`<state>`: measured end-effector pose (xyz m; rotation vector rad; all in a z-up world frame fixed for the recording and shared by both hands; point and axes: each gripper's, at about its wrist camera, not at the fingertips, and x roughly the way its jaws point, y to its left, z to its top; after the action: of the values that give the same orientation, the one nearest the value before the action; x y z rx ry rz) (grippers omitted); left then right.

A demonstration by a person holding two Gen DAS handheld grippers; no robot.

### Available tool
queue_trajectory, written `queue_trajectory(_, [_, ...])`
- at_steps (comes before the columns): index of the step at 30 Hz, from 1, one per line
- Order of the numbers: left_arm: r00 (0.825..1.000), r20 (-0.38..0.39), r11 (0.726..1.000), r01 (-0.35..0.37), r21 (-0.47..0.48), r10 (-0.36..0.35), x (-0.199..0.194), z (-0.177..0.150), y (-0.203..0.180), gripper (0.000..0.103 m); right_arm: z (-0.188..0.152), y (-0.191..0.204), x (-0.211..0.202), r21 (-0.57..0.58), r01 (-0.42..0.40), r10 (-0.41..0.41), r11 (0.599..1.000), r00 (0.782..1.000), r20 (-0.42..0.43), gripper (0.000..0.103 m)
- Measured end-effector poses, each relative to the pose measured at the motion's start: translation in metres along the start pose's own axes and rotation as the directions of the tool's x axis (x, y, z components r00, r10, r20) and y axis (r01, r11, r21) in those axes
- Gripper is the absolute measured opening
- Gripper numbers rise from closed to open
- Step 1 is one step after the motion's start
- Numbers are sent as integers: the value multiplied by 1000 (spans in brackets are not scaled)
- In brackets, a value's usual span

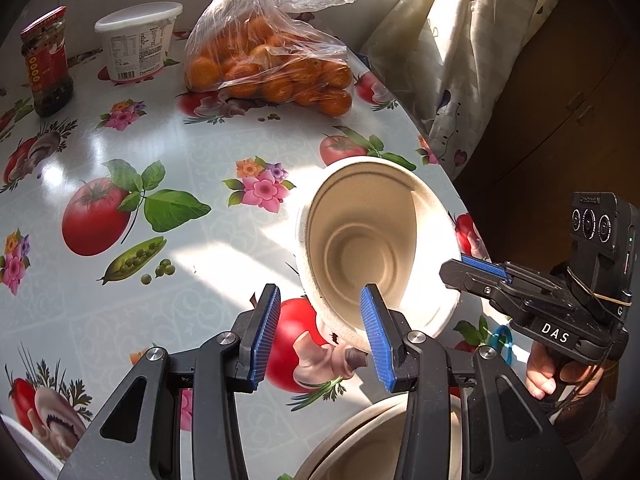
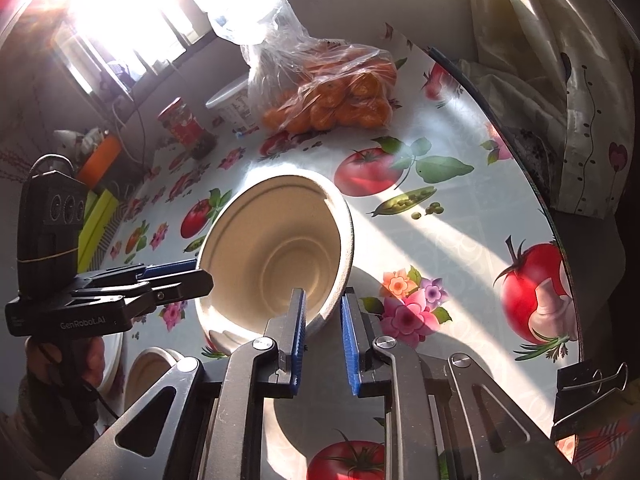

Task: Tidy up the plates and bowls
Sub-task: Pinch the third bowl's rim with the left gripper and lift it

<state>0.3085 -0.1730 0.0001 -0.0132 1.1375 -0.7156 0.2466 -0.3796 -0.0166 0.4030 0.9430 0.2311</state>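
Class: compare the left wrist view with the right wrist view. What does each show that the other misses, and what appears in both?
Left wrist only: the right claw from outside, at the tilted bowl's rim.
Right wrist only: the bright window, a binder clip and the left claw seen from outside.
Both: the bowl, bag of oranges, red-lidded jar, white tub and the patterned tablecloth.

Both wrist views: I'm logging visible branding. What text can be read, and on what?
"DAS": right tool body.
"GenRobot.AI": left tool body.
White tub: label print too small to read.
Red-lidded jar: label unreadable.
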Motion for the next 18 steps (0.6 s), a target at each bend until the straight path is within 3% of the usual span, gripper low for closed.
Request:
queue_trajectory(3, [1000,10,1000,-19,-3,19,0,0,0,42,0,0,0,2,-2,2,1000,1000,0,17])
queue_trajectory(5, [1000,5,1000,-8,-5,8,1,1,1,33,0,-1,0,14,-16,16,1000,1000,-1,17])
queue_trajectory(8, [1000,6,1000,-15,9,15,2,-1,-1,30,-1,-2,1,29,-29,29,999,1000,-6,17])
queue_trajectory(10, [1000,6,1000,-13,15,13,2,-1,-2,19,-2,-2,1,30,-32,32,999,999,-6,17])
queue_trajectory(18, [1000,11,1000,-11,9,11,2,-3,-1,19,-5,0,1,41,-40,40,998,999,-10,17])
